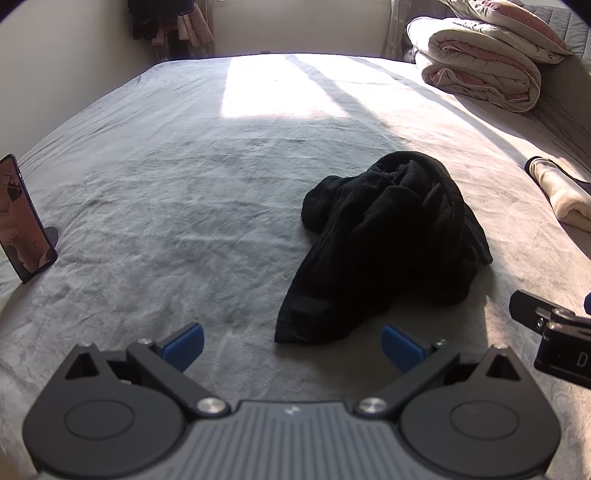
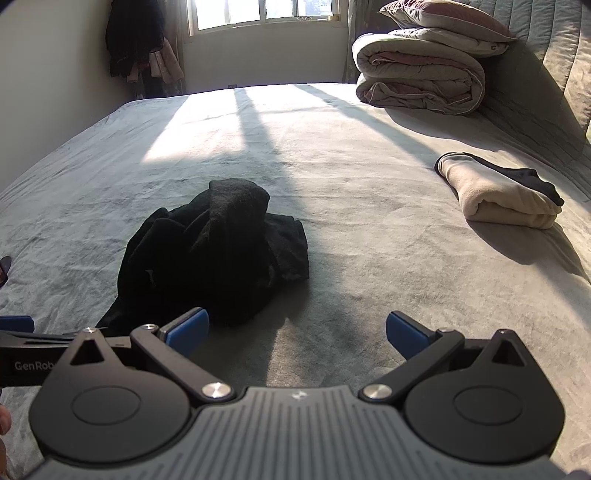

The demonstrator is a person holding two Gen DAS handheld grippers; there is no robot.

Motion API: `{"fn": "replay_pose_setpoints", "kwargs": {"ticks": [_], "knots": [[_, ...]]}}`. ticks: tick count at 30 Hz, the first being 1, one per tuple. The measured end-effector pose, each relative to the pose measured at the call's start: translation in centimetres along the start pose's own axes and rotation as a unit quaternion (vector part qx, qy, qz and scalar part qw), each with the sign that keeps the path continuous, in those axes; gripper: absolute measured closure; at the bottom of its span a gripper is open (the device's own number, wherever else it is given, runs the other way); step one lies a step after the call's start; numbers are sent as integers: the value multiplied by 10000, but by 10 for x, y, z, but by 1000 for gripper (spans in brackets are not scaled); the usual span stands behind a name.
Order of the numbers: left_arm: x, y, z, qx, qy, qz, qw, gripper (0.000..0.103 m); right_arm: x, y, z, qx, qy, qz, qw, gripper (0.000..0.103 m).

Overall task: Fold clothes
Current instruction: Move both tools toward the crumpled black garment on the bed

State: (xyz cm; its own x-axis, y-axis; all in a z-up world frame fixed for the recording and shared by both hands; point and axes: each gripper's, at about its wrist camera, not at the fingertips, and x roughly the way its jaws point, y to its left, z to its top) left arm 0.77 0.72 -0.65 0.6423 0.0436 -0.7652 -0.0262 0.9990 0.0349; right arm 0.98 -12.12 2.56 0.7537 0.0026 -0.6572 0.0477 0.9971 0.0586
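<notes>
The left gripper [image 1: 291,347] hangs low over the grey bed cover [image 1: 155,192], jaws spread wide and holding nothing. The right gripper [image 2: 297,334] beside it is likewise spread and empty. Just ahead of both lies the crumpled black garment [image 1: 388,243], a loose heap resting on the cover: ahead and slightly right of the left gripper, ahead and left of the right one, touching neither.

Wide bare cover lies left of the heap and beyond it, crossed by a bright patch of sunlight [image 1: 280,88]. Well ahead to the right, a folded cream garment [image 2: 502,192] lies near the padded headboard [image 2: 546,74], with a rolled quilt [image 2: 421,77] farther on.

Only the left view shows a phone on a stand [image 1: 22,218] near the cover's left edge. Only the right view shows the window [image 2: 266,14]. Clothes hang in the far left corner [image 2: 140,40].
</notes>
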Motion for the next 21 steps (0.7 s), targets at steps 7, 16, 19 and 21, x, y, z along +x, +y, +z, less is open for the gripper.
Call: {"fn": "replay_pose_setpoints", "kwargs": {"ticks": [7,16,19,21], "knots": [[2,4,0,-46,2,-103,9999,1,-2,3,2,-88,19,68,9999,1],[-4,6,10,140,-193,-474,9986,1,4,6,11,-130,90,116,9998,3],[-5,9,21,364,-169,-548,9977,1,4,8,24,-224,33,100,9997,3],[-1,12,29,404,-84,-490,9979,1,4,8,35,-272,-40,113,9996,4]]}}
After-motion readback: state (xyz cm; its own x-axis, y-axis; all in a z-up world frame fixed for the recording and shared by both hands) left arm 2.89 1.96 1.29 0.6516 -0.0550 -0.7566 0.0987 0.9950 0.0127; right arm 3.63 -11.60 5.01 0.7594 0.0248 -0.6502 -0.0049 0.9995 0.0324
